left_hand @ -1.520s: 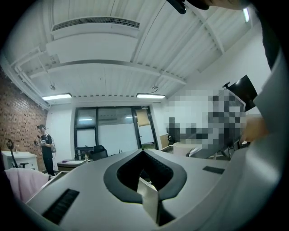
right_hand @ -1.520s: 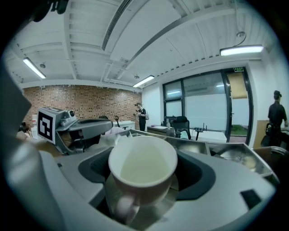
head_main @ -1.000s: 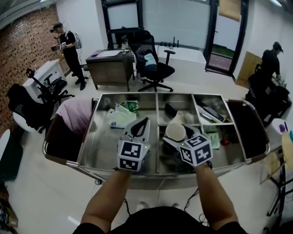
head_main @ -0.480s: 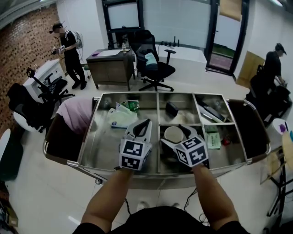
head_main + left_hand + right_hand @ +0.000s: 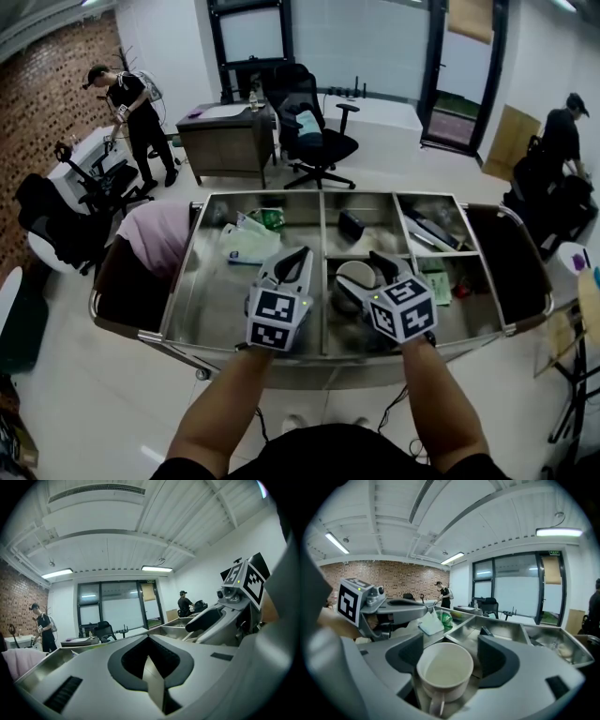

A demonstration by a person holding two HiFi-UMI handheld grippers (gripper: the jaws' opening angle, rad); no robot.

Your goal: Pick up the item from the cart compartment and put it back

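A white mug (image 5: 355,275) stands in the cart's (image 5: 201,302) middle front compartment, its handle turned towards me. My right gripper (image 5: 359,272) reaches over it, with a jaw on each side of the mug (image 5: 444,670). In the right gripper view the jaws of the right gripper (image 5: 450,647) have just been closing. A thin gap still shows beside the right pad. My left gripper (image 5: 297,255) hovers over the big left compartment. Its jaws meet with nothing in them, as the left gripper view shows (image 5: 149,642).
A white bag with a green packet (image 5: 249,238) lies in the left compartment. A black object (image 5: 351,225) sits in the back middle one, and small items (image 5: 439,281) fill the right ones. A pink cloth (image 5: 155,236) drapes the cart's left end. Office chairs and people stand beyond.
My right gripper shifted slightly over the mug and its jaws drew in around it. The left gripper stayed where it was. The person at the back left walked a little further left.
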